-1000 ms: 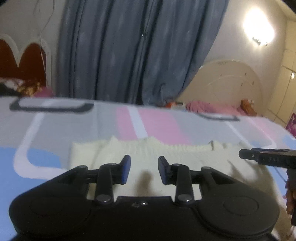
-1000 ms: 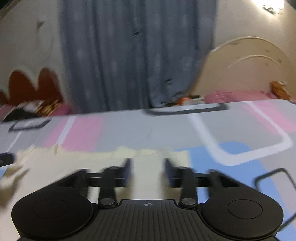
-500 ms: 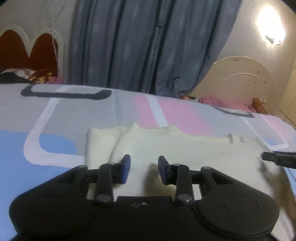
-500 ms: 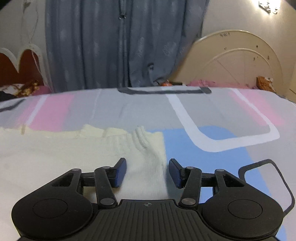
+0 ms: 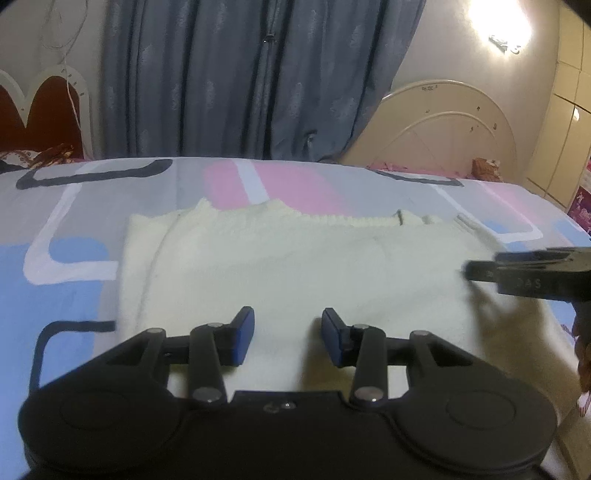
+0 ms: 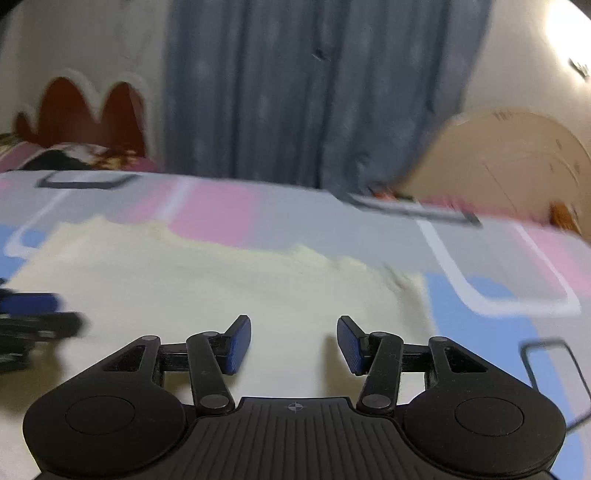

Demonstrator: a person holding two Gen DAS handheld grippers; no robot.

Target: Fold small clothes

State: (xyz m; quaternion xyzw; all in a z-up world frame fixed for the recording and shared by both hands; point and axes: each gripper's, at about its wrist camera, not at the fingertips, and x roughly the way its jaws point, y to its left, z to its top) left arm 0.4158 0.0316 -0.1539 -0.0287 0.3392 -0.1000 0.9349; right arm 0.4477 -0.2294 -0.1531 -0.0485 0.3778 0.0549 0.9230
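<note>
A cream knitted garment (image 5: pixel 295 266) lies flat on the patterned bedsheet (image 5: pixel 66 295), its ribbed edge toward the far side. My left gripper (image 5: pixel 287 339) hovers over the garment's near part; its jaws are opening and nothing is between the blue pads. The right gripper's dark tip (image 5: pixel 517 275) pokes in from the right edge of the left wrist view. In the right wrist view, which is blurred, my right gripper (image 6: pixel 293 343) stands open above the same garment (image 6: pixel 221 288), with nothing gripped. The left gripper's tip (image 6: pixel 33 314) shows at that view's left edge.
The bedsheet (image 6: pixel 498 295) carries pink, blue and grey blocks with white and dark outlines. Blue curtains (image 5: pixel 251 81) hang behind the bed. A cream arched headboard (image 5: pixel 443 125) stands at the back right, a red scalloped one (image 5: pixel 33 118) at the back left. A wall lamp (image 5: pixel 498 22) glows.
Both grippers have moved in lower over the garment, which looks larger. The left jaws have spread a little wider. The right view has swung leftward and is blurred again.
</note>
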